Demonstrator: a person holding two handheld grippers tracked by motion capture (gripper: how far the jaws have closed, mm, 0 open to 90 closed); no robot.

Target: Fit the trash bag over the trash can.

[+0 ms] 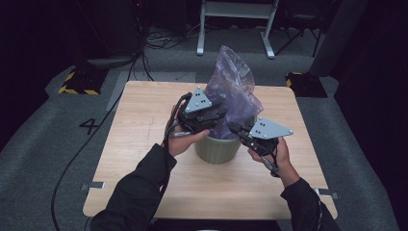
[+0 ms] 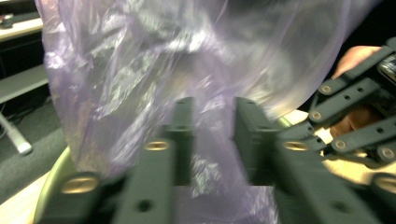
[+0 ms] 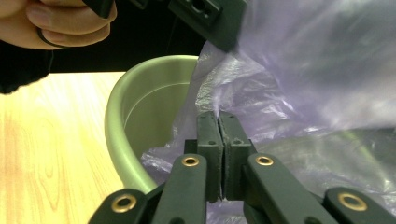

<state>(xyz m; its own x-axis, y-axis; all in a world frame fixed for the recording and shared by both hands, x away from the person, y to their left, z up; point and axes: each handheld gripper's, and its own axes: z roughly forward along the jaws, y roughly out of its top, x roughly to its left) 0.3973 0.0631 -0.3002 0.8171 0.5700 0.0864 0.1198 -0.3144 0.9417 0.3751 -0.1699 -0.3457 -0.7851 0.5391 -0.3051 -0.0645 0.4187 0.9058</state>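
We see the purple plastic bag (image 1: 231, 91) rising out of the green bin (image 1: 217, 149) mid-surface (image 1: 144, 125), our right gripper (image 3: 218, 122) pinched tight on its film, our left gripper (image 2: 212, 135) partly open, film between its jaws.

A big number 4 (image 1: 89, 125) is painted in dark strokes on the grey floor (image 1: 48, 144), just left of the wooden table (image 1: 144, 120). Farther back, left of the table, a black block (image 1: 77, 83) on the floor has yellow and black warning stripes on its edge. No other words or numbers can be read.
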